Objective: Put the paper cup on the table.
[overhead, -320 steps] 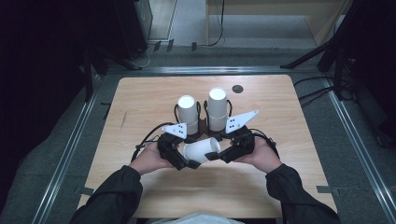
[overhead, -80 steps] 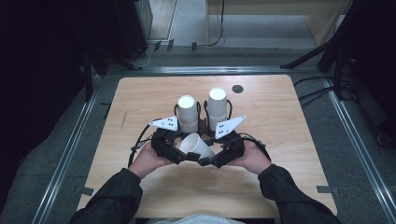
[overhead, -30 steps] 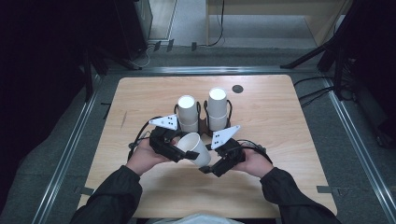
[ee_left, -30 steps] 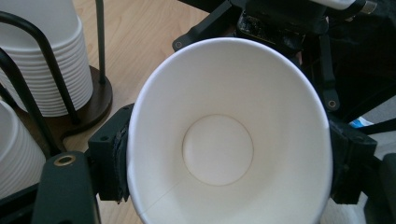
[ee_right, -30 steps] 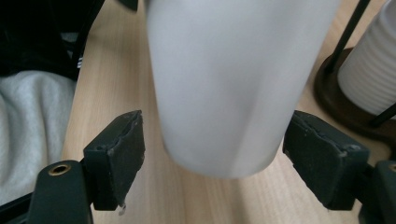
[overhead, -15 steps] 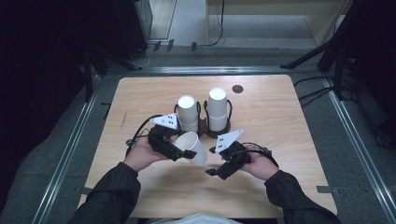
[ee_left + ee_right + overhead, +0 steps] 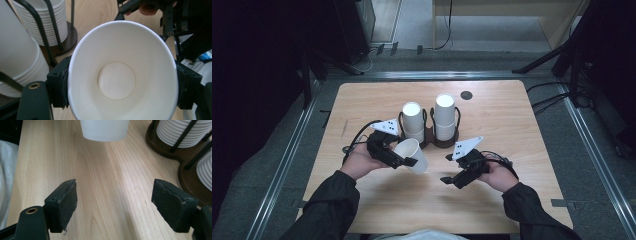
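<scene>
The left gripper pinches a single white paper cup by its sides near the rim, holding it tilted above the light wooden surface, its long axis slanting and its mouth facing the left gripper's camera. The right gripper, jaws spread wide with nothing between them, hangs just right of the cup and apart from it; from there the cup's base lies straight ahead. Beyond both, two stacks of upturned white paper cups stand in a dark wire holder with a brown base, close behind the held cup. A small dark disc lies farther back.
</scene>
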{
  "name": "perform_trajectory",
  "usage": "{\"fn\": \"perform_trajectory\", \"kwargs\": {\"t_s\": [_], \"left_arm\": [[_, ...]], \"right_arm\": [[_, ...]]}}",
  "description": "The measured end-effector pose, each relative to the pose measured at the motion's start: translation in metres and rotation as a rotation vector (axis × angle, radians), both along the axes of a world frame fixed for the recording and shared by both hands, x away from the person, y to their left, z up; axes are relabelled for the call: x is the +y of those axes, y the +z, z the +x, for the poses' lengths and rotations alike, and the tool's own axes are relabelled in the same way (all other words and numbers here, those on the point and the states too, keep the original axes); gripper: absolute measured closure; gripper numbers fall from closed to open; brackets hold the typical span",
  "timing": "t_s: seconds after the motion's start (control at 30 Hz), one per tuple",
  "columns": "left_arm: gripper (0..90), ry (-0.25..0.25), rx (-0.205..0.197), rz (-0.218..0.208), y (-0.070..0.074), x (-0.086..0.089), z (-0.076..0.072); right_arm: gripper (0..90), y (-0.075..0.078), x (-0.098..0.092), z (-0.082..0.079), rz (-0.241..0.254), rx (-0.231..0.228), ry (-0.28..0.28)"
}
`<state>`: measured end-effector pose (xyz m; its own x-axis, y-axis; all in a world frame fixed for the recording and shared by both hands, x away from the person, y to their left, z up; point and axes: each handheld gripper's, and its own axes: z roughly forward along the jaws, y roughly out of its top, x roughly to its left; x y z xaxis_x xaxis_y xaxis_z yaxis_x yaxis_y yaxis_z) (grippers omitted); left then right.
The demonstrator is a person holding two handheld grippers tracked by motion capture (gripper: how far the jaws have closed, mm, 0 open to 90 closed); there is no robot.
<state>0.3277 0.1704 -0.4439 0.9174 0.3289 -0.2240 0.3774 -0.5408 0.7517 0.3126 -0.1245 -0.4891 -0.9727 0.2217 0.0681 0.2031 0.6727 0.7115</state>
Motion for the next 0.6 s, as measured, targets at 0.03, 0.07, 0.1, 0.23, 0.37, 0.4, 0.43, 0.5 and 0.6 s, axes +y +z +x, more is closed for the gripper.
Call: {"fn": "perform_trajectory", "kwargs": {"t_s": [0.03,0.07,0.1,0.23,0.37,0.4,0.43,0.5,0.6], "left_arm": [[20.7,0.003,-0.002,0.004,0.000,0.001,0.000],[20.7,0.003,0.000,0.006,0.000,0.002,0.001],[20.7,0.007,-0.002,0.010,-0.001,0.003,0.001],[20.7,0.018,-0.001,0.019,-0.002,0.006,0.003],[20.7,0.028,0.013,0.021,-0.005,0.010,0.007],[20.7,0.029,0.010,0.025,-0.005,0.011,0.007],[20.7,0.031,0.011,0.031,-0.005,0.012,0.008],[20.7,0.034,-0.001,0.054,-0.005,0.014,0.009],[20.6,0.043,0.000,0.052,-0.005,0.019,0.010]], "right_arm": [[21.1,0.000,-0.001,0.001,0.000,0.002,-0.004],[21.1,0.000,-0.003,0.002,0.000,0.001,-0.007],[21.1,0.001,-0.004,0.002,0.002,0.003,-0.013],[21.1,0.003,-0.009,0.006,0.015,-0.002,-0.044],[21.1,0.004,-0.015,0.009,0.019,0.002,-0.062],[21.1,0.004,-0.016,0.009,0.015,0.004,-0.066],[21.1,0.004,-0.017,0.010,0.015,0.005,-0.071],[21.0,0.004,-0.021,0.012,0.019,0.007,-0.078],[21.1,0.003,-0.025,0.015,0.023,0.016,-0.091]]}}
